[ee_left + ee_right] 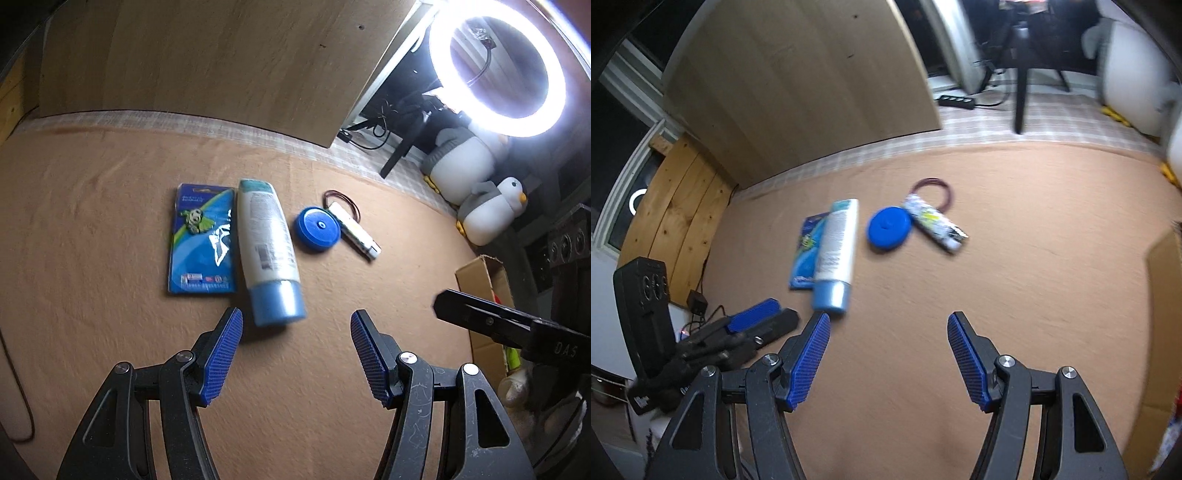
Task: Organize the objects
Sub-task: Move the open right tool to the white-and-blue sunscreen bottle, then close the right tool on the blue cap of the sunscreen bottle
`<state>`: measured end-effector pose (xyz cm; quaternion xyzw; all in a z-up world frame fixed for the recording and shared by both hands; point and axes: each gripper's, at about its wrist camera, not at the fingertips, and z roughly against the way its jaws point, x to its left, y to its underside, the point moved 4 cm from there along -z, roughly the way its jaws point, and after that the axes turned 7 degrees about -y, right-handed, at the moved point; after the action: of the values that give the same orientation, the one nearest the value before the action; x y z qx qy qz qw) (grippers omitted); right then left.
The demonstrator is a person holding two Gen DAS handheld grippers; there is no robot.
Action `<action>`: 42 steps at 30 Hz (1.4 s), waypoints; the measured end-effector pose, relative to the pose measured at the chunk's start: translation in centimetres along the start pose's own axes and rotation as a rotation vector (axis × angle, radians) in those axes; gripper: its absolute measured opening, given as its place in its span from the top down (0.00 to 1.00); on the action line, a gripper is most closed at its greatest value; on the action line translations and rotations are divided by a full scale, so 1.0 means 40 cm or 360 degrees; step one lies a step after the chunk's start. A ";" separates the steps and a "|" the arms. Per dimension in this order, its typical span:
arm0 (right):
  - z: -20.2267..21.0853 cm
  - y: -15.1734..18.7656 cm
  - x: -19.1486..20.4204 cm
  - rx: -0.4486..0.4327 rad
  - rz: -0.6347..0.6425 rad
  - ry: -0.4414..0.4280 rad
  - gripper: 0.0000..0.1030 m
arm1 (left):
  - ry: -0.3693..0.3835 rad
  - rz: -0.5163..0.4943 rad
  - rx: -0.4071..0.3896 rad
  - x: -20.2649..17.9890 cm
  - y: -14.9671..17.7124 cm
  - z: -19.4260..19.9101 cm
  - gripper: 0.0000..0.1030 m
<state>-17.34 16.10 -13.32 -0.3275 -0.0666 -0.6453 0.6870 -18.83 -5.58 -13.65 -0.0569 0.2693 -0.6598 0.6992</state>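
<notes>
On the tan cloth lie a blue blister card (202,240) (807,245), a white tube with a blue cap (267,249) (836,251), a round blue lid (317,229) (888,229), a small patterned tube (356,230) (936,221) and a dark hair tie (341,201) (934,192), in a row. My left gripper (295,325) is open and empty, just in front of the white tube's cap. My right gripper (888,325) is open and empty, short of the row. Each gripper shows in the other's view: the right one (480,317), the left one (753,319).
A wooden board (203,55) stands behind the cloth. A ring light (498,70) and two penguin plush toys (487,210) are at the right. A cardboard box (484,280) (1163,314) sits at the cloth's right edge. A power strip (956,100) and tripod legs (1019,96) are at the back.
</notes>
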 end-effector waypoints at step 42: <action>-0.212 0.021 0.032 0.0316 -0.0121 -0.0214 0.66 | 0.0075 -0.0092 0.0140 -0.062 0.069 -0.113 0.55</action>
<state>-19.17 10.45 -19.54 -0.2975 -0.1884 -0.6378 0.6850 -18.37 -1.65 -17.92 -0.0184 0.2547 -0.6921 0.6751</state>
